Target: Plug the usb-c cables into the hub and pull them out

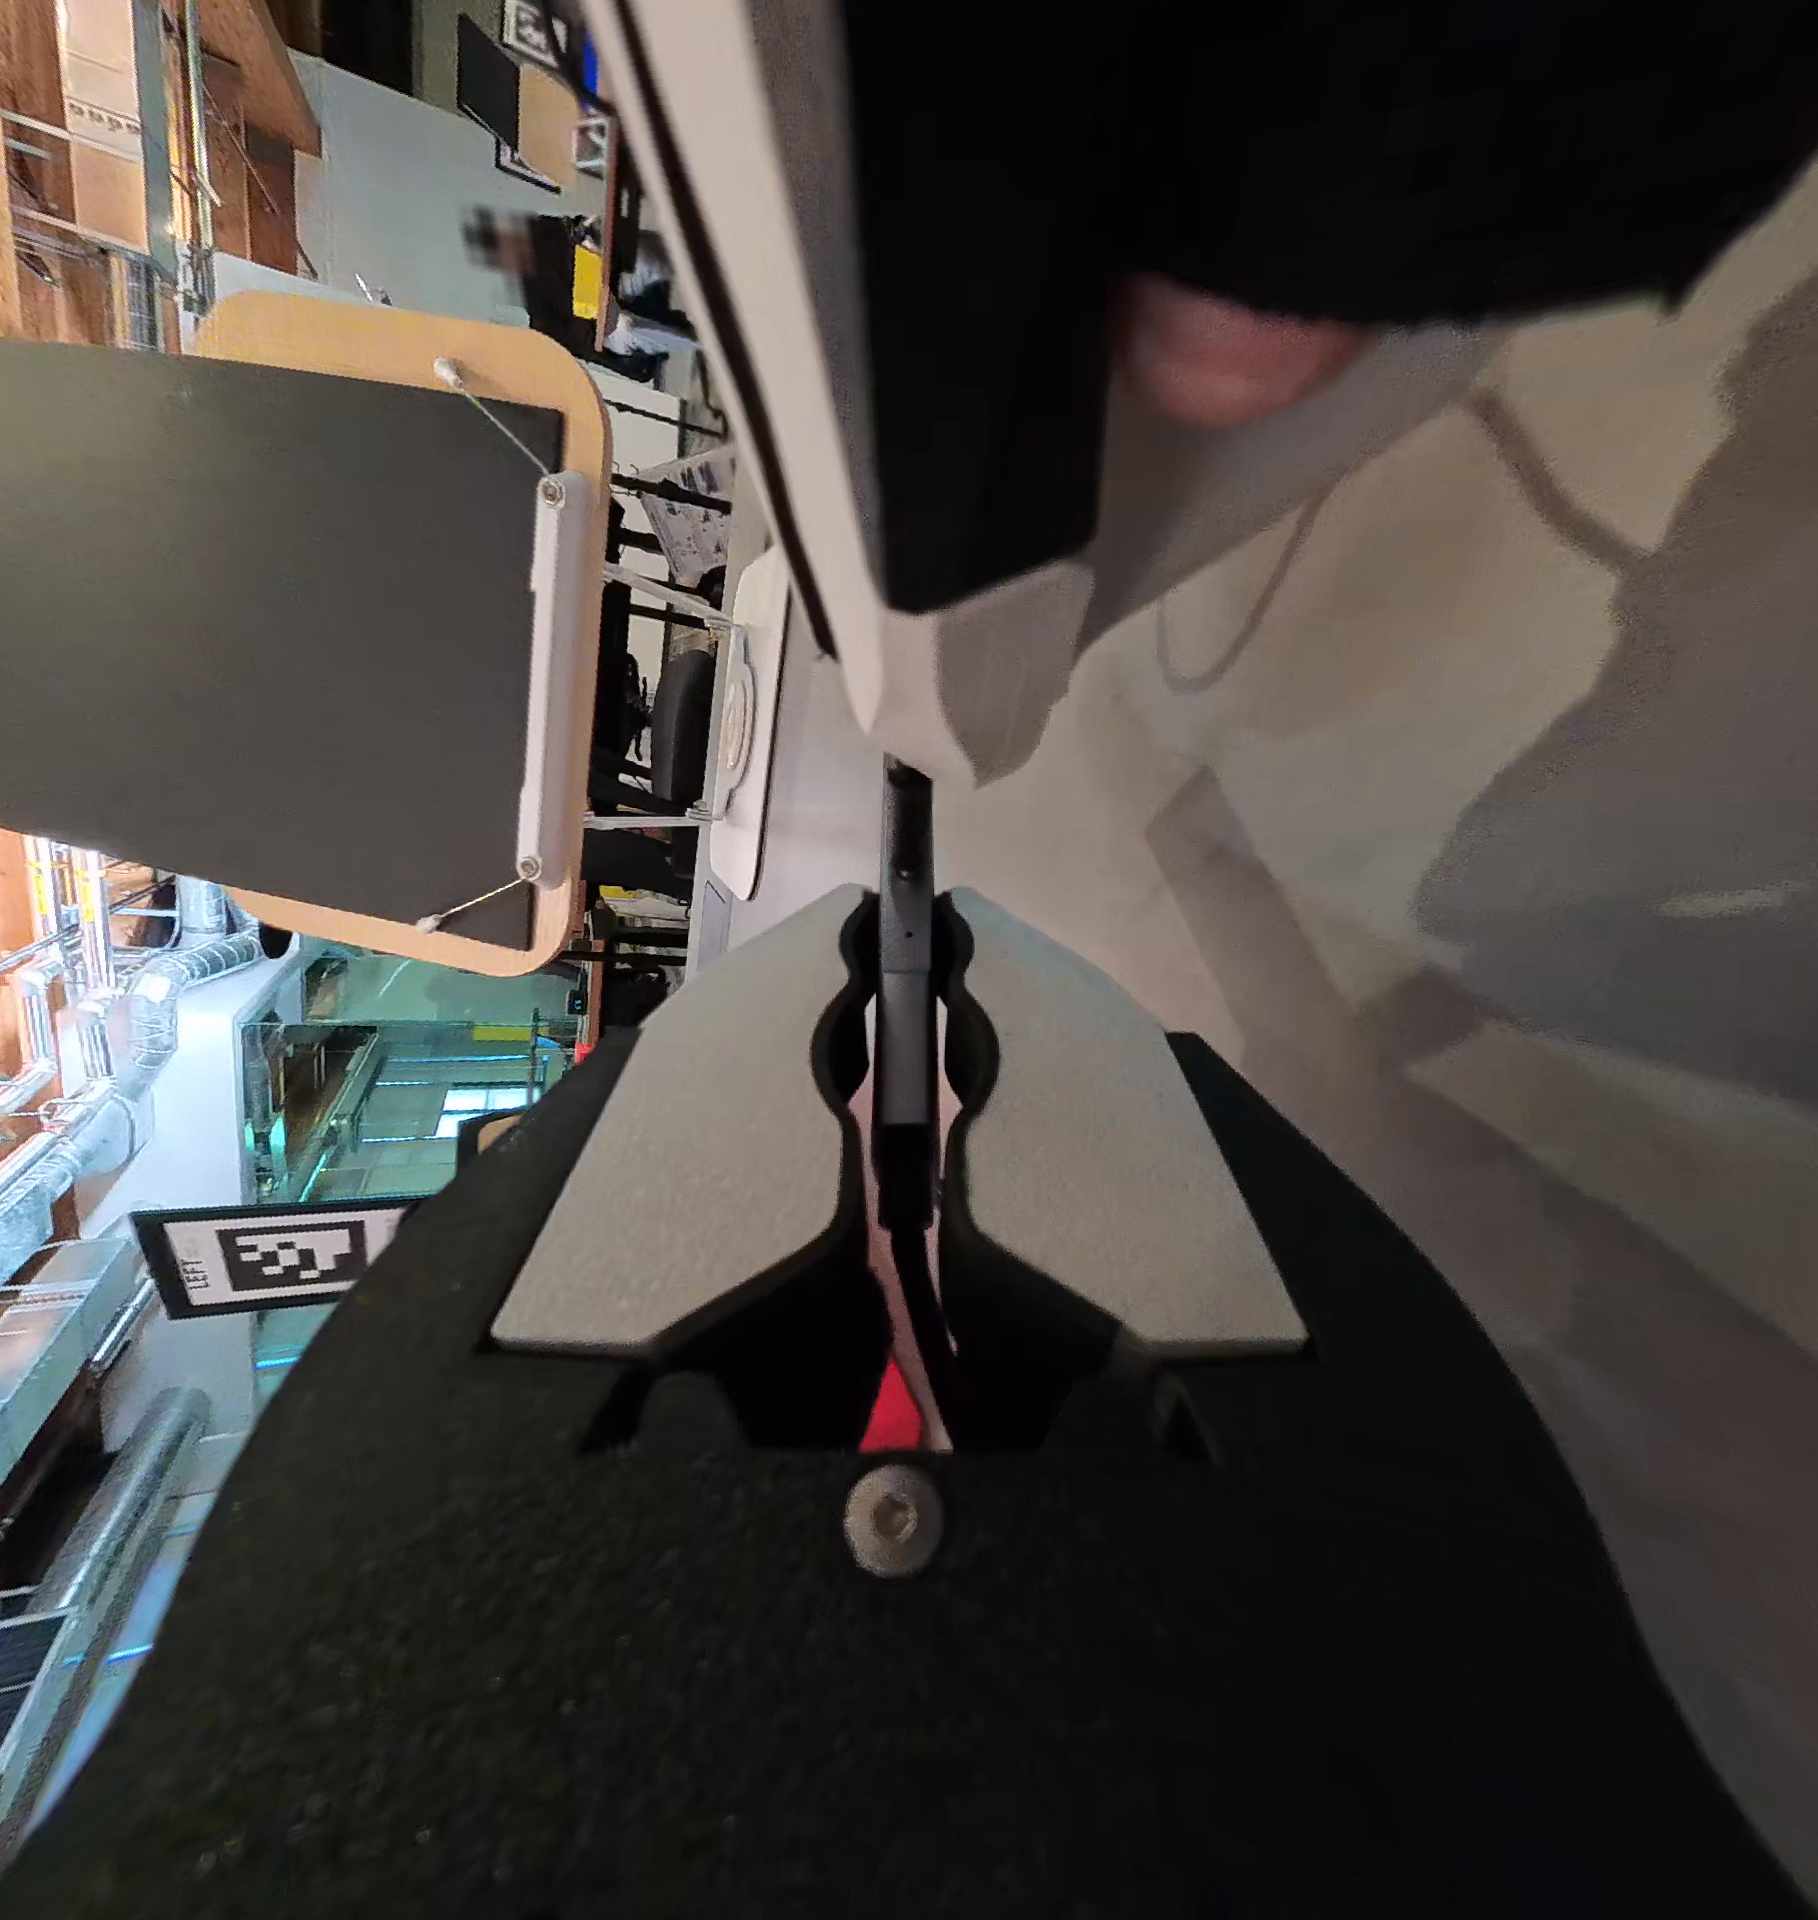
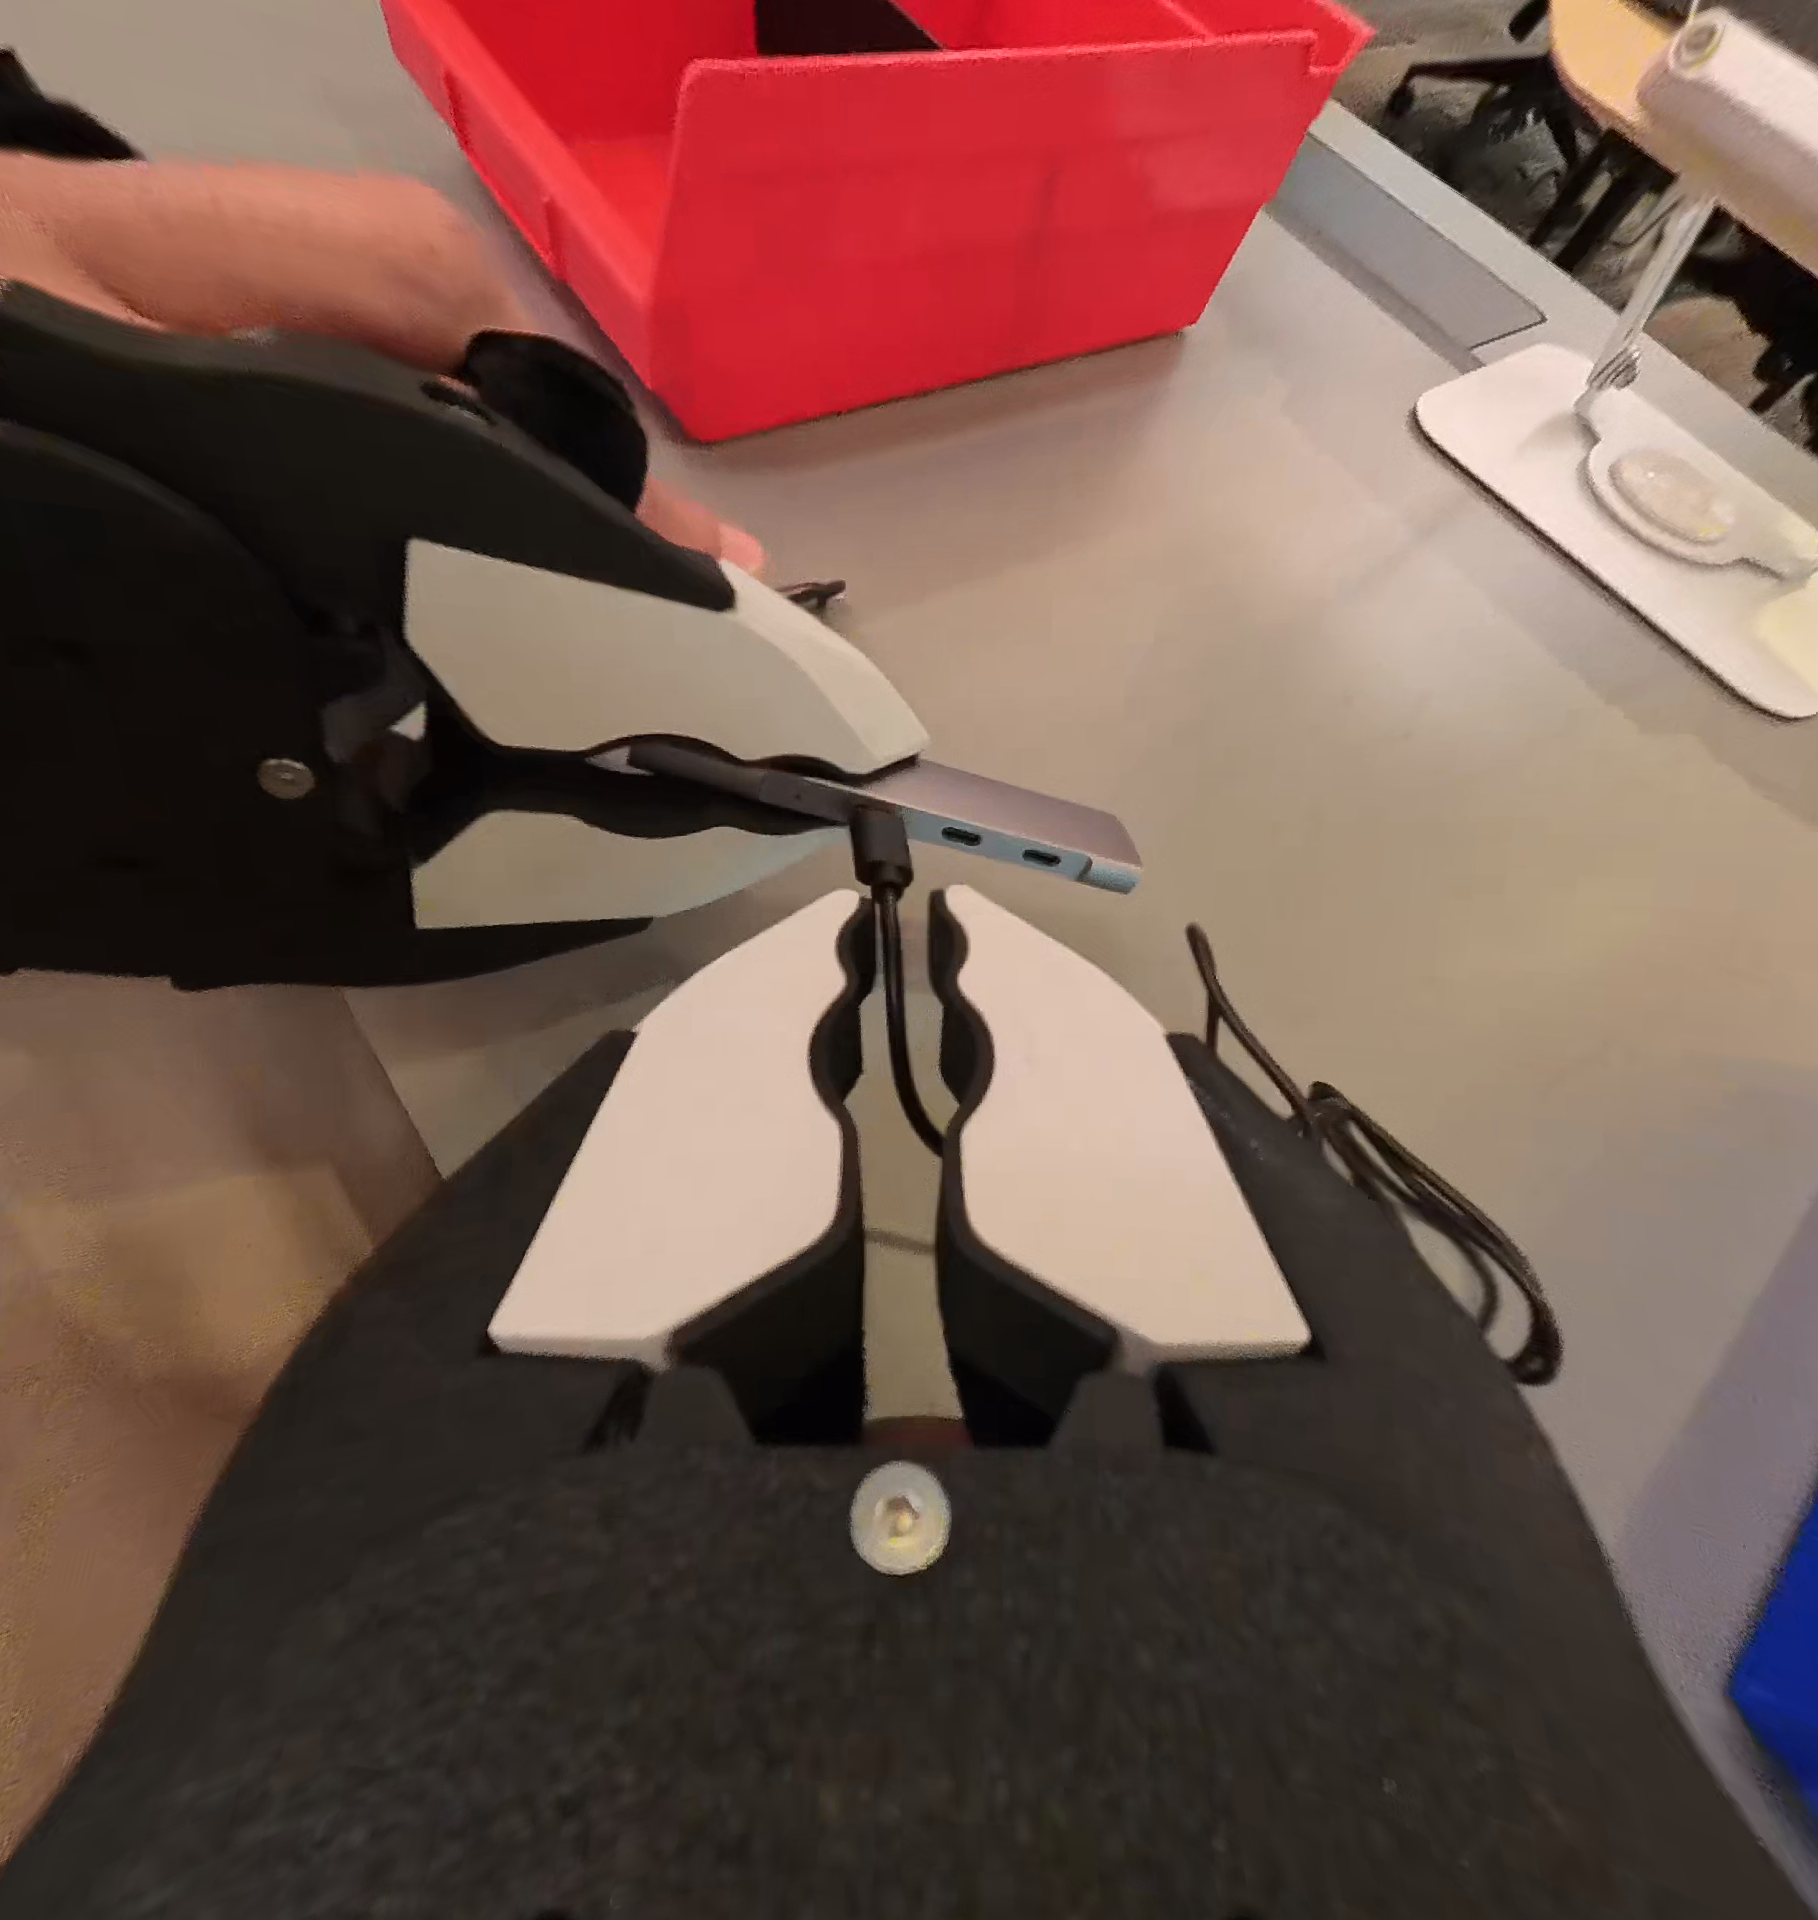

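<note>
Grey table (image 2: 1248, 644) bears red bin (image 2: 884, 208).

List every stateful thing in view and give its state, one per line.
Left gripper: shut on the hub, held above the table.
Hub: clamped at one end, one port filled, two side ports empty.
Plugged cable: connector seated in the hub, cord running between the right fingers.
Right gripper: slightly open, not pinching the cord.
Spare black cable: loose on the table, unplugged.
Red bin: open-topped.
</note>
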`<action>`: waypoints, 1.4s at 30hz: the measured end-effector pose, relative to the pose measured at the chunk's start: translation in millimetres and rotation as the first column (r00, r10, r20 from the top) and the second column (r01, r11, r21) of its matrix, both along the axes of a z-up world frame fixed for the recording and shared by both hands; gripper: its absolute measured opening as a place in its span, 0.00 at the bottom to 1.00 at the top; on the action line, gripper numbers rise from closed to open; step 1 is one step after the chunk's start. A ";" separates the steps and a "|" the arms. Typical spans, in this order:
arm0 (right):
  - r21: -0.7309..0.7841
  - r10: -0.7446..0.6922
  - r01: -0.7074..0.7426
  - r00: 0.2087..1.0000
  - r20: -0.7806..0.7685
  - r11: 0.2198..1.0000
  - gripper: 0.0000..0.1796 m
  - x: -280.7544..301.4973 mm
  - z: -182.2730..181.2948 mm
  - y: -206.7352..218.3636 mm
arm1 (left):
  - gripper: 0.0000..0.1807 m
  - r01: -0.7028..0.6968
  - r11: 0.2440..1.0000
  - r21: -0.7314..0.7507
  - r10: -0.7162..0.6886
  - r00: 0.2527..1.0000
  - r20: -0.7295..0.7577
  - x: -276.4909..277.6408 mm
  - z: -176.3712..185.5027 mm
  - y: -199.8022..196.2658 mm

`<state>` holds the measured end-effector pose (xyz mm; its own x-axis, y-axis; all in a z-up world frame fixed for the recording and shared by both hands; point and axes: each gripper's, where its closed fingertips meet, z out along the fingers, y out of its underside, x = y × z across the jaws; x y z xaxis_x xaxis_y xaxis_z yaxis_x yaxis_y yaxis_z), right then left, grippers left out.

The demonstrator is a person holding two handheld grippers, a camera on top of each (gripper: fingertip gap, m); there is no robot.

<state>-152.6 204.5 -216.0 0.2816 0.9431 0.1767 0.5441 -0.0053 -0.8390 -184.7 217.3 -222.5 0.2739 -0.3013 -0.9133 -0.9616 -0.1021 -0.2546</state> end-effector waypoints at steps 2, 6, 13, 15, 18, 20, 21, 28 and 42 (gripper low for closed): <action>-0.051 -0.001 -0.001 0.999 -0.034 0.999 0.05 -1.1 -3.4 -0.2 | 0.05 -0.001 1.000 0.002 0.001 1.000 -0.002 1.0 0.8 -0.5; -0.116 0.008 -0.019 0.996 -0.092 0.993 0.05 -2.2 -1.5 -3.2 | 0.05 -0.004 1.000 0.001 0.004 1.000 0.001 0.4 1.5 -0.5; -0.203 -0.003 -0.031 0.987 -0.163 0.979 0.07 -4.7 3.3 -5.3 | 0.05 -0.007 1.000 0.000 0.007 1.000 0.012 0.4 1.0 -0.1; -0.228 -0.016 -0.023 0.986 -0.168 0.973 0.05 -4.8 2.0 -4.4 | 0.05 -0.013 1.000 0.003 0.013 1.000 -0.003 0.3 1.1 0.0; -0.268 -0.030 -0.017 0.985 -0.169 0.963 0.05 -4.5 1.0 -4.2 | 0.05 -0.008 1.000 0.004 0.008 1.000 -0.021 1.5 -0.2 0.1; -0.278 -0.021 -0.021 0.989 -0.148 0.960 0.05 -3.3 -0.8 -4.8 | 0.05 0.017 1.000 0.010 -0.016 0.999 -0.047 2.6 -0.9 0.0; -0.276 -0.015 -0.024 0.990 -0.140 0.961 0.05 -2.8 -1.0 -5.1 | 0.05 0.031 0.999 0.017 -0.031 0.998 -0.051 3.6 -0.4 -0.4; -0.249 -0.034 0.003 0.992 -0.118 0.968 0.05 -1.9 -2.4 -3.8 | 0.04 0.027 0.999 0.042 -0.024 0.997 -0.069 6.0 2.4 -0.3; -0.199 -0.090 0.022 0.935 -0.342 0.980 0.19 34.3 42.1 27.6 | 0.05 0.105 0.970 -0.220 0.123 0.568 0.814 -25.3 23.3 11.9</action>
